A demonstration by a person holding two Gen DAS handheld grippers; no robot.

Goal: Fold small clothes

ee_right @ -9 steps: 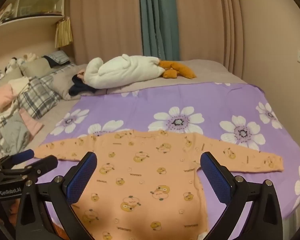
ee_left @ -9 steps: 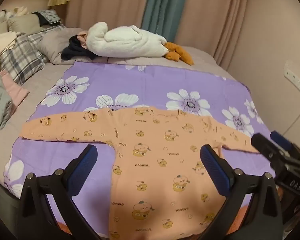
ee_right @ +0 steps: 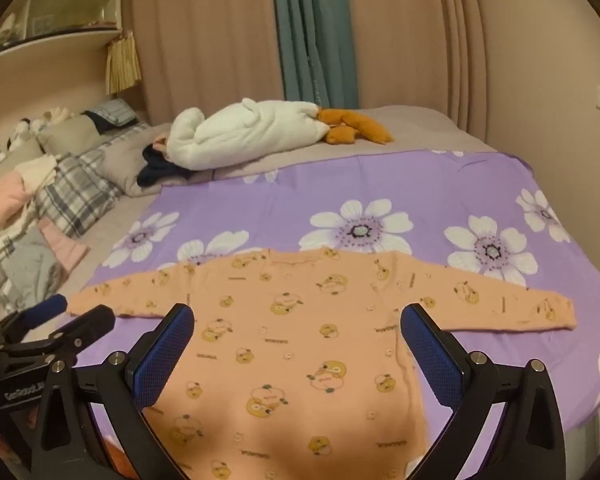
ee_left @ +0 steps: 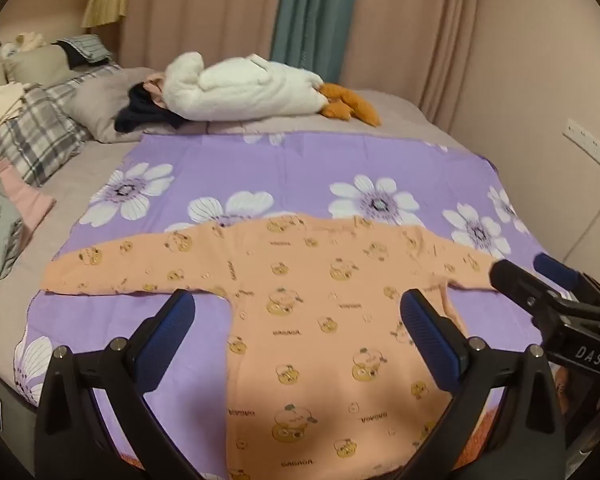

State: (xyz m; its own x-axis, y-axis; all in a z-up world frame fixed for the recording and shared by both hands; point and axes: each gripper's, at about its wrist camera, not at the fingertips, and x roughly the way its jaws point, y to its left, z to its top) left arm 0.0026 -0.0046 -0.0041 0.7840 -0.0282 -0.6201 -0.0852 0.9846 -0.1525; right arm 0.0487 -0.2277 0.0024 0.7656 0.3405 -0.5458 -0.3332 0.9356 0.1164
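An orange baby shirt (ee_left: 312,320) with little bear pictures lies flat on a purple flower sheet (ee_left: 300,168) on the bed (ee_left: 400,116). Both its long sleeves are stretched out to the sides. The left hand-held gripper (ee_left: 298,322) hangs above the shirt's body with its two blue fingers spread wide, holding nothing. The shirt shows in the gap between them. The right hand-held gripper (ee_right: 298,338) also hangs over the shirt's body, its fingers spread wide and holding nothing. In the left view it sits just by the shirt's right sleeve end. Farther back on the bed lie a white fluffy garment (ee_right: 244,136) and an orange soft toy (ee_right: 352,124). A plaid pillow (ee_left: 36,140) sits to the left.
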